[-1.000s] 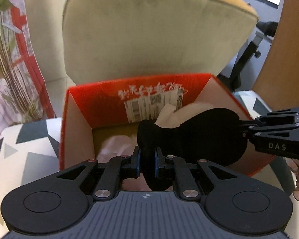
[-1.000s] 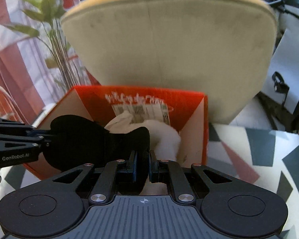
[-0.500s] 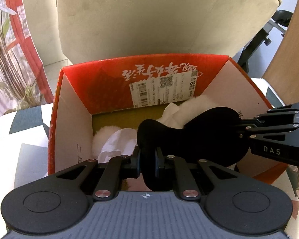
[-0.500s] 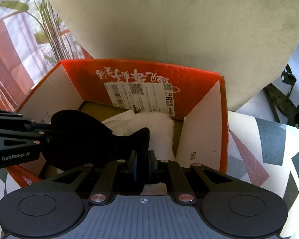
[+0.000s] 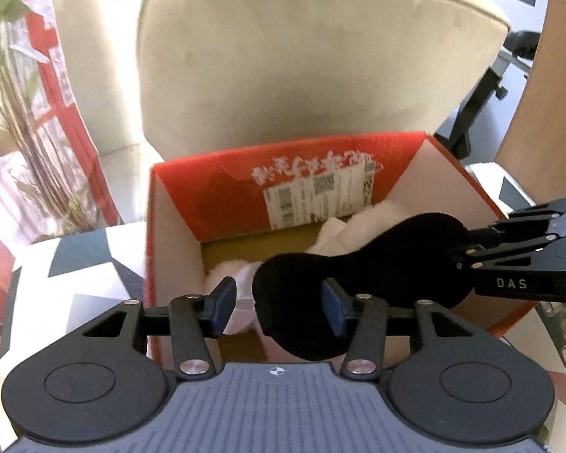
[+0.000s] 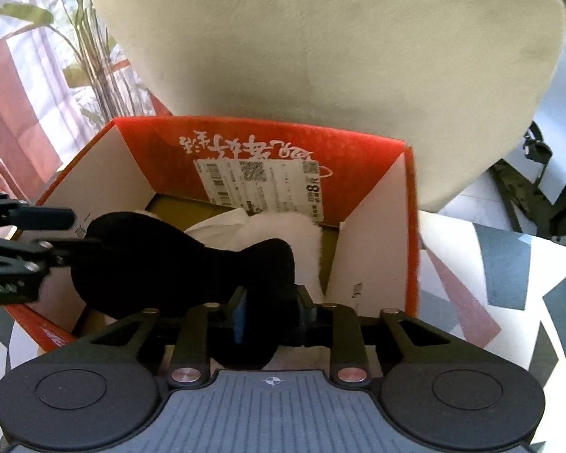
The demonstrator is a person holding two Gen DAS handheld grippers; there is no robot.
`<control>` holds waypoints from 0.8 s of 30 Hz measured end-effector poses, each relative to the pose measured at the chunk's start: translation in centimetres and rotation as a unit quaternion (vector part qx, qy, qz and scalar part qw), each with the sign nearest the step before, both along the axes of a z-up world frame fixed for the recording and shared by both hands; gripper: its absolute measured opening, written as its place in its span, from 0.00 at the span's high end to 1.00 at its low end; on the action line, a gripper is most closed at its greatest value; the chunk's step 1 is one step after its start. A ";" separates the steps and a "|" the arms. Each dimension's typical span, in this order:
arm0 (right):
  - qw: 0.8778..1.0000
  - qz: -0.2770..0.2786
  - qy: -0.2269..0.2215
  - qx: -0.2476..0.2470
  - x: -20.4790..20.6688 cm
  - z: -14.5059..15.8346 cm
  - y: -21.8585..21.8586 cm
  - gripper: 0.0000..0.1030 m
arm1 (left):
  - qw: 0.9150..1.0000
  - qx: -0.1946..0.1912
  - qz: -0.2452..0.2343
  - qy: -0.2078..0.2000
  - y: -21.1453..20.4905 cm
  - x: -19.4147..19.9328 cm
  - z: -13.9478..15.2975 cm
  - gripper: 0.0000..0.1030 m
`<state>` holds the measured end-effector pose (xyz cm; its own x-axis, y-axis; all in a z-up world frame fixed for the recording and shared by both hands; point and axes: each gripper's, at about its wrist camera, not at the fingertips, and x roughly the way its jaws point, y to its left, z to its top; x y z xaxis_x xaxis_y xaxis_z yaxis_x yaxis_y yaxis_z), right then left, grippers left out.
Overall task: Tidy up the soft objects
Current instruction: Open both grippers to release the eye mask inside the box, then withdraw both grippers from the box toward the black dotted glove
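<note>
A black soft eye mask (image 5: 358, 275) hangs over an open red cardboard box (image 5: 207, 188), also in the right wrist view (image 6: 358, 147). White fluffy soft items (image 5: 241, 287) lie in the box (image 6: 283, 234). My left gripper (image 5: 279, 302) is open, its blue pads apart on either side of the mask's near end. In the right wrist view the mask (image 6: 177, 264) lies between my right gripper's (image 6: 271, 313) fingers, which are parted a little. The right gripper shows at the right in the left view (image 5: 468, 253).
A beige upholstered chair back (image 5: 302, 56) stands right behind the box. The box rests on a surface with a grey, pink and white geometric pattern (image 6: 509, 283). A plant (image 6: 75, 49) and a red-striped curtain stand at the left. A black stand (image 6: 532, 188) is at the right.
My left gripper has opened and let go of the mask's end. My right gripper's fingers have parted somewhat. Both cameras have tilted up a little.
</note>
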<state>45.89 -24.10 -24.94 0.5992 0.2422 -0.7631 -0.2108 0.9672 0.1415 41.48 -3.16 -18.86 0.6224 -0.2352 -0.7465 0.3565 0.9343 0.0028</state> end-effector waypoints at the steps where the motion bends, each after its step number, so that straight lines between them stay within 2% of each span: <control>1: 1.000 -0.003 -0.006 -0.001 -0.3 0.2 -0.1 0.72 | 1.000 -0.001 0.002 -0.005 0.2 -0.3 0.3 0.48; 2: 1.000 -0.006 -0.012 -0.001 -0.6 0.4 -0.3 0.64 | 1.000 -0.004 -0.002 -0.018 0.4 -0.6 0.7 0.46; 5: 0.999 -0.015 -0.035 -0.006 -1.7 1.3 -0.4 0.43 | 0.999 -0.011 0.000 -0.041 0.9 -1.9 1.7 0.34; 7: 0.998 -0.015 -0.053 -0.005 -2.6 2.1 -0.5 0.34 | 0.998 -0.016 0.000 -0.055 1.2 -2.9 2.3 0.22; 9: 0.997 -0.017 -0.070 0.000 -3.5 2.8 -0.5 0.25 | 0.998 -0.023 0.000 -0.066 1.6 -3.8 2.9 0.15; 11: 0.996 -0.021 -0.083 0.007 -4.4 3.5 -0.6 0.14 | 0.997 -0.032 0.002 -0.075 2.0 -4.8 3.4 0.13; 17: 0.991 -0.019 -0.130 0.010 -8.0 4.8 -0.6 0.07 | 0.994 -0.049 0.018 -0.099 3.2 -8.1 4.2 0.07; 24: 0.985 -0.036 -0.163 0.037 -13.0 4.5 -1.1 0.01 | 0.992 -0.043 0.032 -0.116 4.5 -12.9 3.3 0.06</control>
<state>32.92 -25.16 -20.45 0.8271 0.2376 -0.5094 -0.1870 0.9710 0.1492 28.55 1.31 -15.59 0.7903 -0.2470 -0.5608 0.2963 0.9551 -0.0031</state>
